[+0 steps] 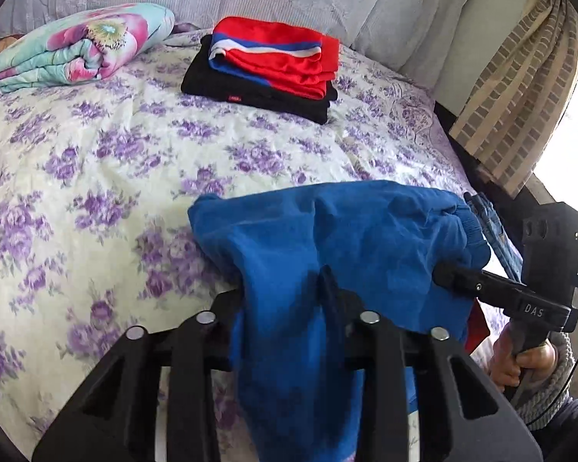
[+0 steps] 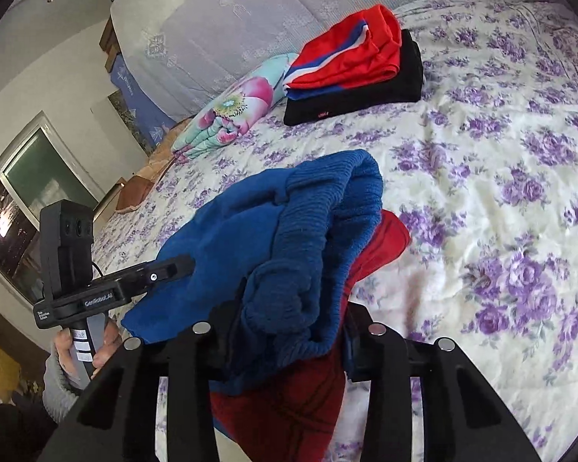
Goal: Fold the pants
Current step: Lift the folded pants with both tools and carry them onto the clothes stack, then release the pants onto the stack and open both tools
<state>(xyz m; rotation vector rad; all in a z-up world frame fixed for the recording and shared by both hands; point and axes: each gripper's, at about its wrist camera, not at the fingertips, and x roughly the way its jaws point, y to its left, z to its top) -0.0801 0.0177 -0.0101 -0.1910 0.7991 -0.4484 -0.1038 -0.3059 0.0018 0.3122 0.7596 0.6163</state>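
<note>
— Where are the pants?
— I've got the blue pants (image 1: 327, 238) bunched at the near edge of the bed (image 1: 96, 161), left gripper (image 1: 289, 308) and right gripper (image 2: 289, 319) both clamped on them.
— Looks?
— Crumpled, ribbed waistband up, red lining showing.

Bunched blue knit pants (image 1: 327, 238) hide both grippers' fingertips; a red garment (image 2: 289, 396) beneath runs off the bottom edge
</note>
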